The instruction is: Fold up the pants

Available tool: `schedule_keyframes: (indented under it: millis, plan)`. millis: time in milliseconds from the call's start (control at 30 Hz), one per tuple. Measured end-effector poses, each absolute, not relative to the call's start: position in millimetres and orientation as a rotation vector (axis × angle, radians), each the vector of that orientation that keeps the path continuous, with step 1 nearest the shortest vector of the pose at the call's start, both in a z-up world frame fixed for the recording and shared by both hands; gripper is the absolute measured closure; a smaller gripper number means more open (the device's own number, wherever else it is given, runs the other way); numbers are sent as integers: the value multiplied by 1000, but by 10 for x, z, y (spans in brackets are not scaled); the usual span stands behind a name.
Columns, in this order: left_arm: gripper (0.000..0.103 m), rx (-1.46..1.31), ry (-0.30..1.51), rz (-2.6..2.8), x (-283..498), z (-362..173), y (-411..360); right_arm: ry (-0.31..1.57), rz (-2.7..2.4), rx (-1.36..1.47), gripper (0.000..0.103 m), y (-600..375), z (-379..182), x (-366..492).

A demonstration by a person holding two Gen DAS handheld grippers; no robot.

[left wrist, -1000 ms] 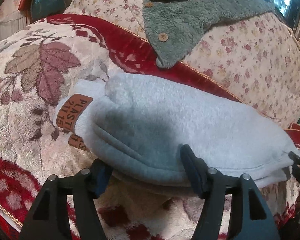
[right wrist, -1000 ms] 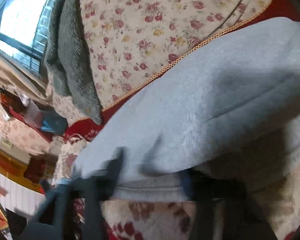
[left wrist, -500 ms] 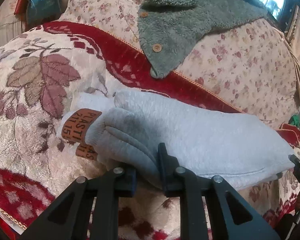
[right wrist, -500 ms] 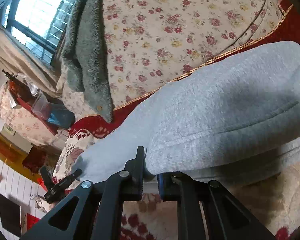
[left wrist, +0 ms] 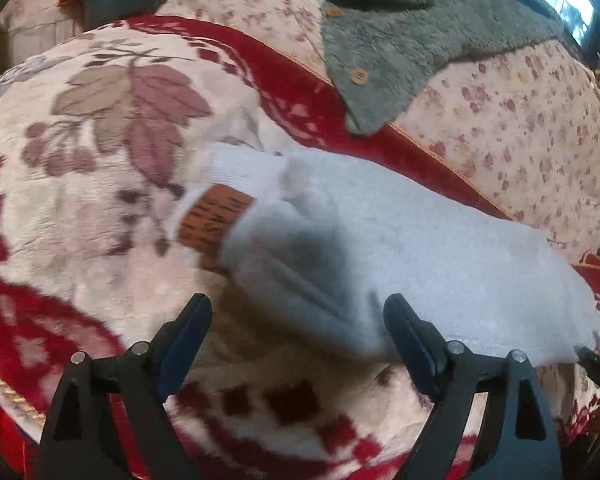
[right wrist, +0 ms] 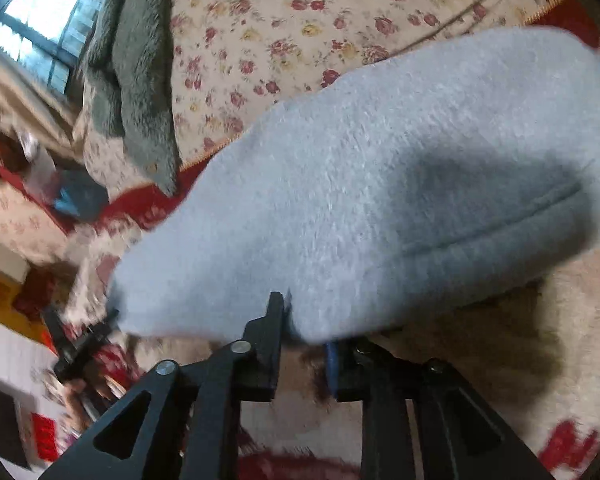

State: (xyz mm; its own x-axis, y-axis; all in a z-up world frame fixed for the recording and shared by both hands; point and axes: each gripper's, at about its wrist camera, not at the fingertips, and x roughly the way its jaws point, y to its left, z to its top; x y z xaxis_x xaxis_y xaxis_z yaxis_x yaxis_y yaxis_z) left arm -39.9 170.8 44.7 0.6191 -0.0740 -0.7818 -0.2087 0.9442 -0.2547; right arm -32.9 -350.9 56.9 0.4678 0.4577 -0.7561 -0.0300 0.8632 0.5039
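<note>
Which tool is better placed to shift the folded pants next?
Likely the right tool: its jaws sit narrowly at the grey pants edge, fabric between them. The left tool is wide open, gripping nothing.

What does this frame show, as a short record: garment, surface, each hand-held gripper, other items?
garment: grey pants, folded into a bundle, orange label at one end
surface: red and cream floral blanket
left hand-held gripper: open, fingers apart at the bundle's near edge
right hand-held gripper: nearly closed at the bundle's edge; grip unclear
other items: green fleece garment behind
</note>
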Motion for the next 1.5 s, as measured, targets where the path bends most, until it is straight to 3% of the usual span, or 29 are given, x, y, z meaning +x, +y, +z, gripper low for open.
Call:
schedule_keyframes:
  millis: [133,467,633,767,967,1233,1433,1500]
  plan:
    - [16,-360,880,113,-485,548,1869,1096,400,379,42,-3418,748,-562]
    - [16,-353,837,120,-95,685,1728,989,647,174,42,-2213,1117,-270]
    - [16,-305,887,210,201,453,1746,1004,570,98,42,-1710,757,380]
    - [11,-356,963,230,314,165,1922,1132,517,114,42,-1598,245,638]
    - [11,-326,930,213,269,377,1789,1086,562,138,42,-1770,348,537]
    - [11,-320,900,17,471,774,1131,934,322,114,36,-2908,972,189]
    - [11,-272,941,-148,801,837,337,1075,248,161,33,-3548,564,-61]
    - [11,-256,954,-212,948,854,24,1042,266,155,33,-3585,555,-124]
